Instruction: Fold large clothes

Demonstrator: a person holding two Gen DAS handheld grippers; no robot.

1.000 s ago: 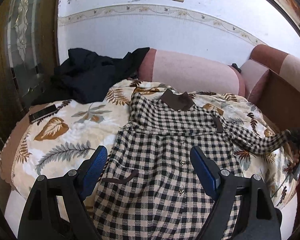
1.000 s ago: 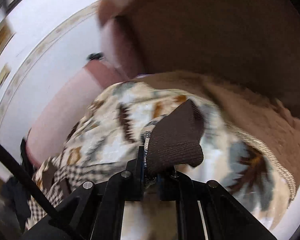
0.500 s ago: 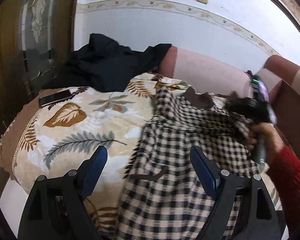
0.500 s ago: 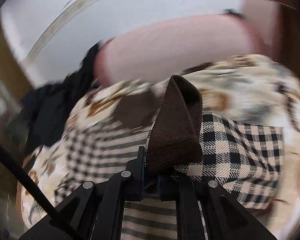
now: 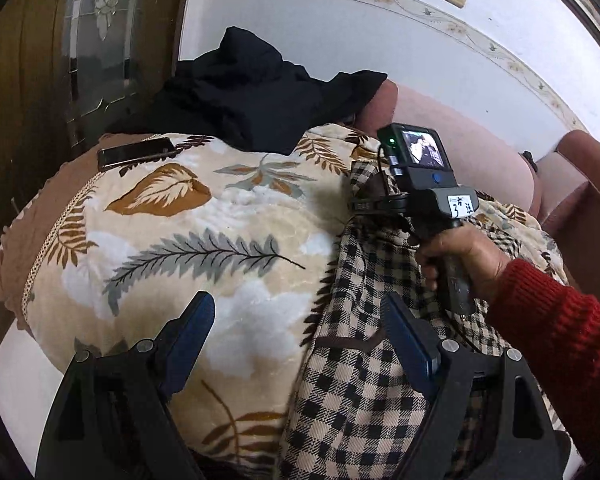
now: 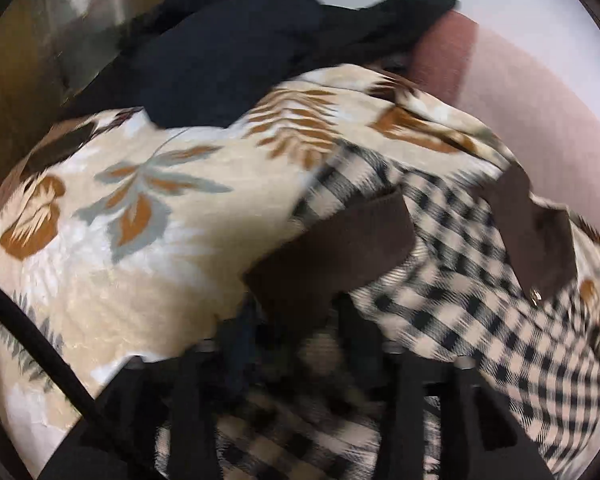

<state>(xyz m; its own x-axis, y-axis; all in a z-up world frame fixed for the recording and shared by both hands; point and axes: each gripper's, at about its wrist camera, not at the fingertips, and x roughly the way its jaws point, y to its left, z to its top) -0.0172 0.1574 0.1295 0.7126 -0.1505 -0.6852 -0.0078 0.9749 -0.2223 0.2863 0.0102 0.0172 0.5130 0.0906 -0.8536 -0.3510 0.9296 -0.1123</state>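
Down low in the left wrist view, the left tool hangs with its blue-padded fingers spread wide and nothing between them, one pad over the leaf-print blanket, the other over the checked dress. Across from it, the right tool sits in a hand with a red sleeve, low over the dress's upper part. From its own blurred camera the right tool seems to have the brown cuff of the sleeve lying across its tip, but I cannot tell whether its fingers are pressed on it or parted. The dress lies bunched along the blanket's right half, brown collar toward the pink sofa back. Beyond, a black garment is heaped in the corner, and a phone rests near the blanket's far-left edge
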